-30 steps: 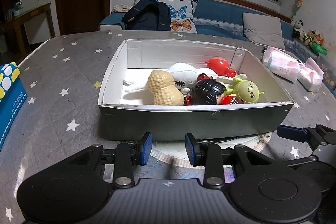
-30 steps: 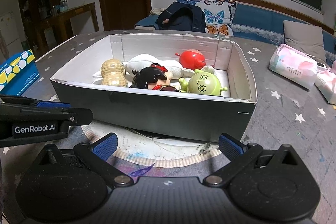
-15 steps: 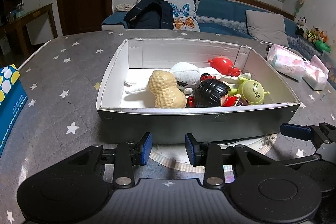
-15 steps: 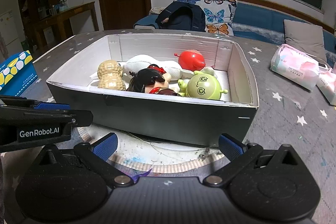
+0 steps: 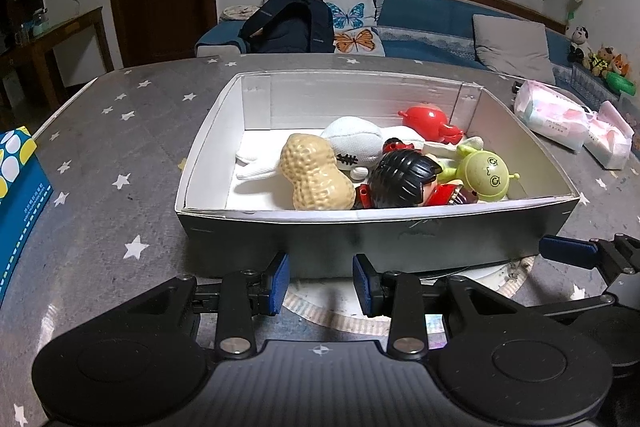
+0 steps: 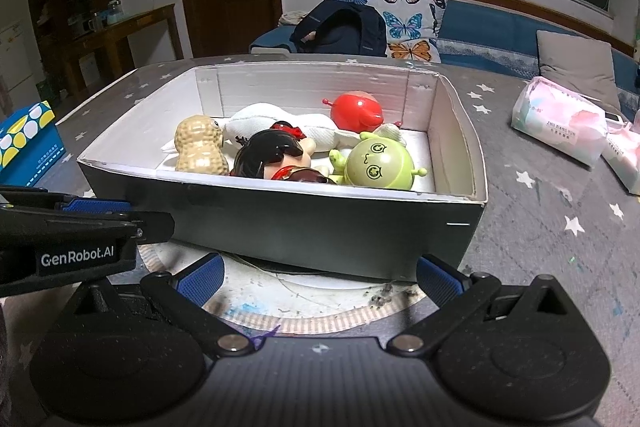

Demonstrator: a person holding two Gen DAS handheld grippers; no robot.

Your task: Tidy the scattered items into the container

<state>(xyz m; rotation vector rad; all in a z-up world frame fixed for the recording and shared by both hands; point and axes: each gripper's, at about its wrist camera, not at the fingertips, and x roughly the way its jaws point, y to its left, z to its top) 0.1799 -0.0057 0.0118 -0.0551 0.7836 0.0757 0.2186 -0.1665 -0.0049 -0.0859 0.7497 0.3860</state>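
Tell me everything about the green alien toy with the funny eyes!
The green alien toy is a round, shiny, plastic-looking ball of light green. Its face has two swirly eyes and a small squiggly mouth, with stubby nubs sticking out at the sides. It lies inside the grey box, near the front wall at the right end, face turned up and toward the cameras. The black-haired doll sits right beside it, seemingly touching. Behind it lies the red toy. Neither gripper holds it.

The marking "GenRobot.AI" is printed in white on the side of the left gripper (image 6: 86, 205), at near left. Print on the pink tissue pack (image 6: 560, 125), far right, is too small to read.
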